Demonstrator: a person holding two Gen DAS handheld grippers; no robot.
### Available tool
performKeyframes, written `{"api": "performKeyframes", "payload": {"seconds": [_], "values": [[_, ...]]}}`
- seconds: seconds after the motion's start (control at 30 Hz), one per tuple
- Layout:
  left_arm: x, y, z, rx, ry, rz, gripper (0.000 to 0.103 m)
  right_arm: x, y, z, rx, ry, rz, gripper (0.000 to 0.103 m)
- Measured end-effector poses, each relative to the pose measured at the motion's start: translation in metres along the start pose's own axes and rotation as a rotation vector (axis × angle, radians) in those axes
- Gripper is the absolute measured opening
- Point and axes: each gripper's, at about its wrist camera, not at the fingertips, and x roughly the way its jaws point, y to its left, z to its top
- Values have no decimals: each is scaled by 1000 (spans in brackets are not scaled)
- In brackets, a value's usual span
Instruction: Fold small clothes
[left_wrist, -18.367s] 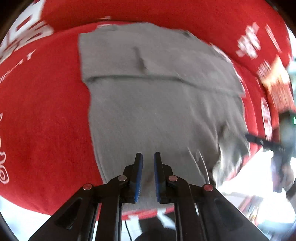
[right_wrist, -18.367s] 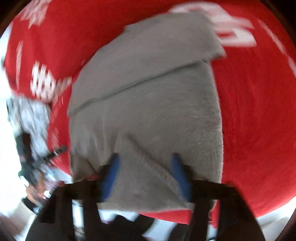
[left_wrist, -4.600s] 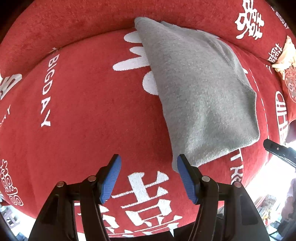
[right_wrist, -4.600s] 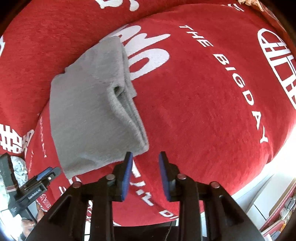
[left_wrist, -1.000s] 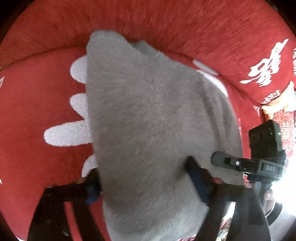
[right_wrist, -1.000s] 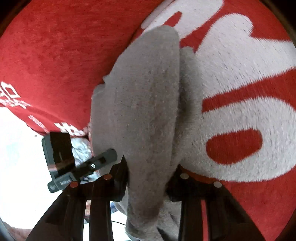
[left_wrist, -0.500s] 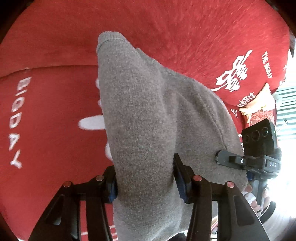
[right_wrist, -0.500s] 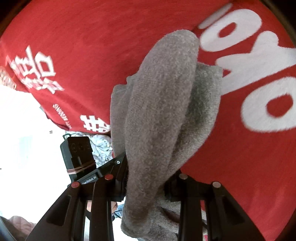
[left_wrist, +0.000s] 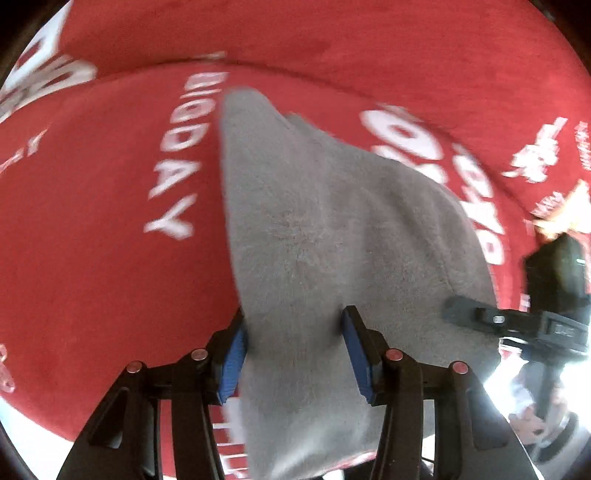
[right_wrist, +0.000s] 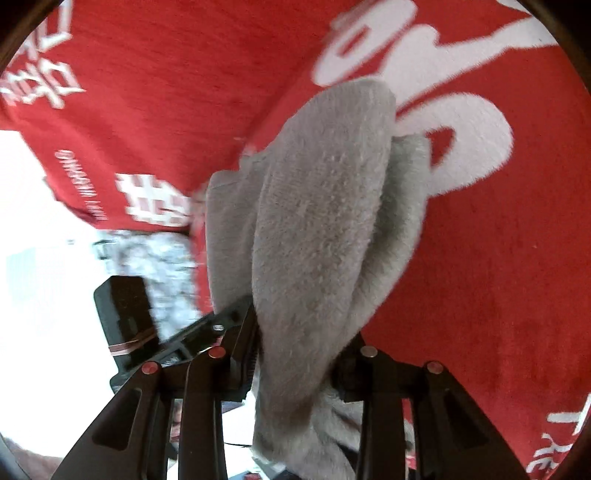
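Observation:
A folded grey fleece garment (left_wrist: 325, 236) hangs lifted above the red sofa cover, held from both sides. My left gripper (left_wrist: 295, 350) is shut on one thick side of the bundle, its blue pads pressed against the cloth. My right gripper (right_wrist: 295, 354) is shut on the other side of the garment (right_wrist: 325, 221), which bulges out between the jaws and hides the pads. The right gripper's body (left_wrist: 546, 317) shows at the right of the left wrist view; the left gripper's body (right_wrist: 129, 317) shows at the left of the right wrist view.
A red plush cover (left_wrist: 92, 221) with white lettering covers the seat and backrest. A yellow-orange patterned cushion (left_wrist: 569, 210) lies far right. A grey-white patterned cloth (right_wrist: 162, 258) lies beyond the sofa's edge, with bright floor (right_wrist: 33, 258) past it.
Both grippers, still shut on the grey garment, have carried it sideways across the sofa; the white lettering beneath has shifted and the views are blurred with motion.

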Motion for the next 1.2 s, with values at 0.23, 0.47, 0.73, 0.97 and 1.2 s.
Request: {"api": "performKeyframes", "payload": {"seconds": [0.23,0.47,0.73,0.97,1.2], "values": [[-43,15,-9,5,-141,37,51,-28,-13,-1,41,-90,-95,26],[-3,7,-11,58,-96,127,52,-14,19,-11,-218,-125,-432,23],[-14,-8,-16,74,-88,186,52,-41,-10,-16,-102,-154,-513,26],[-27,-11,-32,71,-72,206,52,-60,11,-38,-93,-173,-470,21],[-19,-11,-46,68,-51,243,52,-24,51,-61,-221,-110,-440,20]]}}
